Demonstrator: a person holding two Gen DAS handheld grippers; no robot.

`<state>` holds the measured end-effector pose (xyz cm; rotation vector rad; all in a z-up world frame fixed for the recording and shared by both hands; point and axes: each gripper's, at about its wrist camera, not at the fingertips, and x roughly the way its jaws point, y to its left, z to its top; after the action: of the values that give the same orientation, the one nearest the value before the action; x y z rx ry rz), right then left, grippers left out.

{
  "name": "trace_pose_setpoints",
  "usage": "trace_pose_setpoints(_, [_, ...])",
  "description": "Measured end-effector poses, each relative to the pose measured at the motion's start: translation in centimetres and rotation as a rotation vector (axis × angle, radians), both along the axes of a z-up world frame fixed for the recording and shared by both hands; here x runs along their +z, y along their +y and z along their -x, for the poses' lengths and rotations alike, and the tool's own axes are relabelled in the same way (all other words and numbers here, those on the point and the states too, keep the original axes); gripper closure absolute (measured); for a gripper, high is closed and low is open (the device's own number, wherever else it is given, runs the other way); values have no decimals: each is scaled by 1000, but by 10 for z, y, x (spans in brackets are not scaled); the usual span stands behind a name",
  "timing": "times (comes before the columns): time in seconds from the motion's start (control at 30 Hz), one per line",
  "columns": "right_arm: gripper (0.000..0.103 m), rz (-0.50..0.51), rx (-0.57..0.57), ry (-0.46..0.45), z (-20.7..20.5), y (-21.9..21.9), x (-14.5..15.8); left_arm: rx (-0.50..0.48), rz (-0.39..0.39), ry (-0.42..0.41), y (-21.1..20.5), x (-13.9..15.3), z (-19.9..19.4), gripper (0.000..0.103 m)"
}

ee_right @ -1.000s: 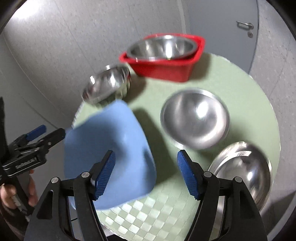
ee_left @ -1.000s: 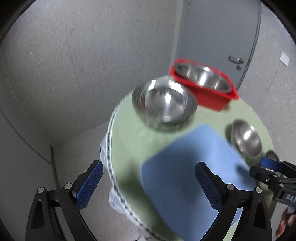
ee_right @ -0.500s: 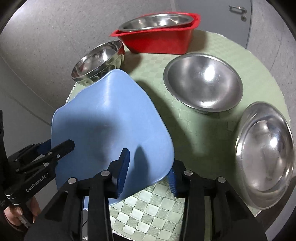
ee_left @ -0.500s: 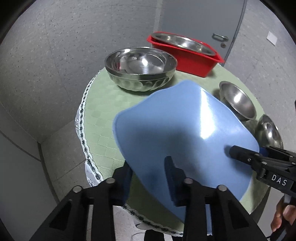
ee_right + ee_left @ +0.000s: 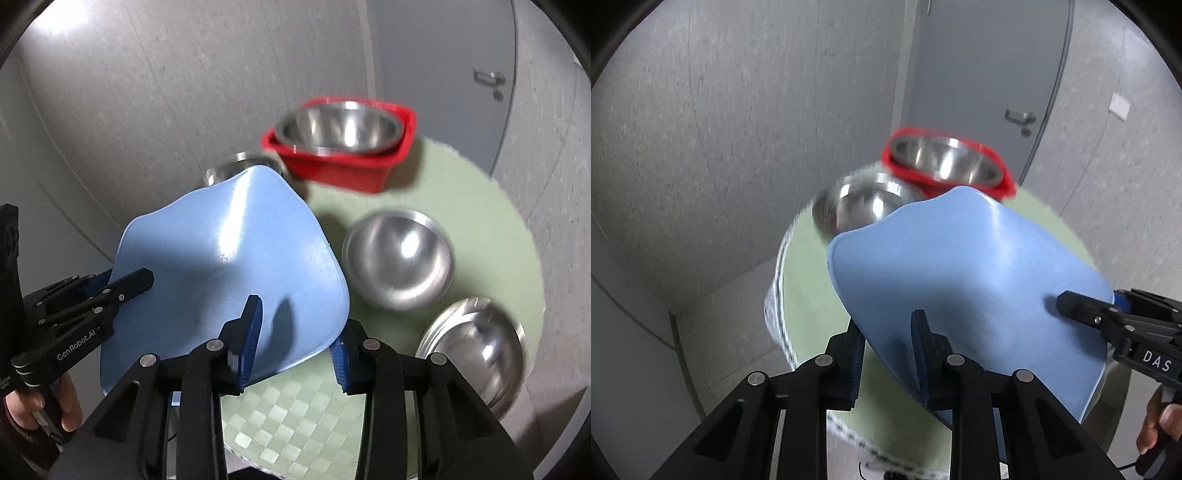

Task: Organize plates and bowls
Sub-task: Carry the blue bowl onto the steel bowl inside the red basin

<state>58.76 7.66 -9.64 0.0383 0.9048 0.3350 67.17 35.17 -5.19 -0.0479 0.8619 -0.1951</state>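
A flexible blue mat (image 5: 975, 280) is lifted and bent above the round green table (image 5: 476, 199). My left gripper (image 5: 886, 354) is shut on its near edge. My right gripper (image 5: 295, 343) is shut on the opposite edge; the mat (image 5: 229, 258) also shows in the right wrist view. A red basket (image 5: 351, 170) at the far side holds a steel bowl (image 5: 340, 129). More steel bowls stand on the table: one (image 5: 860, 206) by the basket, one (image 5: 399, 258) in the middle, one (image 5: 476, 343) at the near right.
The table has a checkered green cloth (image 5: 291, 417) with a white trim (image 5: 775, 295). Grey walls and a grey door (image 5: 990, 74) stand behind it. A hand (image 5: 40, 402) holds the left gripper's handle.
Both grippers closed on the blue mat's edges and raised it off the table, so it bends upward. The views tilted up toward the wall and door.
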Motion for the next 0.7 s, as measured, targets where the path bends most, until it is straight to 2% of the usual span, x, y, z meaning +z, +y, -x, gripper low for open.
trace_pose_setpoints(0.1, [68,-17,10,-36,-15,-6,23,-12,23,-32,-6,22,-15,82])
trace_pose_setpoints(0.2, [68,-12,13,-82,-38,-13,43,-14,10,-75,-17,40,-35,82])
trace_pose_setpoints(0.37, [68,-33,4,-115,-82,-29,61,-14,30,-103,-32,57,-76,82])
trace_pose_setpoints(0.5, [68,-30,5,-115,-123,-35,67,-18,31,-94,-44,56,-131,82])
trace_pose_setpoints(0.7, [68,-23,9,-70,-194,-44,57,-9,26,-26,-61,28,-225,82])
